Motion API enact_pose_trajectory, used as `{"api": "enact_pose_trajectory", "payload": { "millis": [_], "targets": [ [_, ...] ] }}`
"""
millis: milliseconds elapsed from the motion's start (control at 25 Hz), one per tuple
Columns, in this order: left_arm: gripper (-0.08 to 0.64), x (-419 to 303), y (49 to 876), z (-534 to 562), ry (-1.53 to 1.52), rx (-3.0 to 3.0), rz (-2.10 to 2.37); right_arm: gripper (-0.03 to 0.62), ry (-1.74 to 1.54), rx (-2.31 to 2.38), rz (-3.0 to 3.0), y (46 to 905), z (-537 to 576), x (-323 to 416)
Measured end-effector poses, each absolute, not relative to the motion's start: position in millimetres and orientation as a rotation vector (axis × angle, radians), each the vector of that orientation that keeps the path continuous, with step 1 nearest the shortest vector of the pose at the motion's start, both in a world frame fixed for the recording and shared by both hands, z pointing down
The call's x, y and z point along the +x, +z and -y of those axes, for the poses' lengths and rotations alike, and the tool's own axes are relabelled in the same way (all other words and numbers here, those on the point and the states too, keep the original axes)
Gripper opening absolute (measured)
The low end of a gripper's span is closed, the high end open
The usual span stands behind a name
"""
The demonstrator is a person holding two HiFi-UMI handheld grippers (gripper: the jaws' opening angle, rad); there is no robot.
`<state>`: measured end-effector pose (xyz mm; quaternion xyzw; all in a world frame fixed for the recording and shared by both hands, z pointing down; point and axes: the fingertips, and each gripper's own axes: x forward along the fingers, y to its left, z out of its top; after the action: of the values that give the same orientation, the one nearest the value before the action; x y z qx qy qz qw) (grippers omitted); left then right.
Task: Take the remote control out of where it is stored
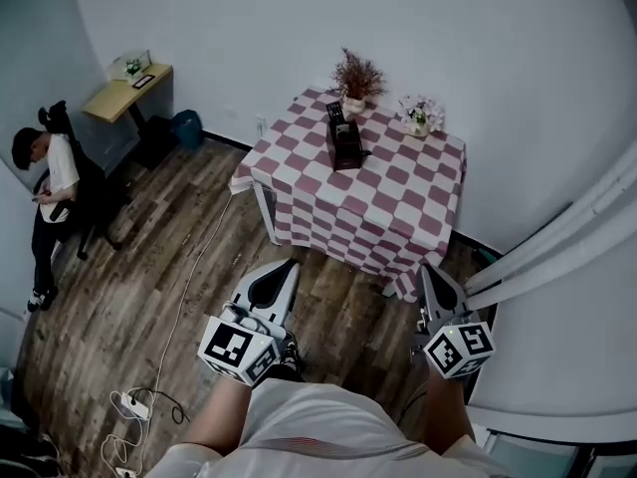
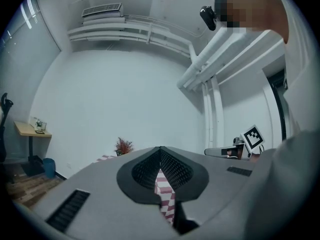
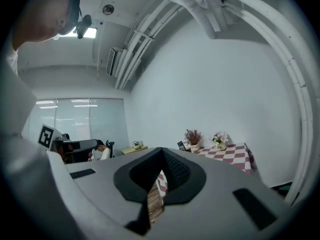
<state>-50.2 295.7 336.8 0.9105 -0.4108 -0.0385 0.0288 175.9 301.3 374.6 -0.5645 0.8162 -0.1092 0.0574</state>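
Observation:
The black remote control (image 1: 335,112) stands upright in a black holder box (image 1: 345,145) at the far side of a table with a pink-and-white checked cloth (image 1: 398,207). In the right gripper view the remote (image 3: 180,145) shows small beside the plants. My left gripper (image 1: 282,267) and right gripper (image 1: 430,272) are held close to my body, well short of the table and pointing level towards it. Both are shut with nothing between the jaws. In their own views the left gripper (image 2: 160,149) and right gripper (image 3: 161,150) have their tips touching.
A vase of dried plants (image 1: 356,80) and a pot of white flowers (image 1: 420,116) stand behind the holder. A person (image 1: 50,182) sits at the left near a small wooden desk (image 1: 127,90) and blue bin (image 1: 186,127). A cable and power strip (image 1: 134,404) lie on the wooden floor.

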Motion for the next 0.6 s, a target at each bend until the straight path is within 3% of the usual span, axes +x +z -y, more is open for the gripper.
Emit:
{"api": "enact_pose_trajectory", "payload": {
  "millis": [600],
  "targets": [
    [0.009,-137.0,339.1,-117.9,-0.113,2.817,1.129,0.012,-0.338,-1.812,-2.437,367.2,-135.6,79.2]
  ]
}}
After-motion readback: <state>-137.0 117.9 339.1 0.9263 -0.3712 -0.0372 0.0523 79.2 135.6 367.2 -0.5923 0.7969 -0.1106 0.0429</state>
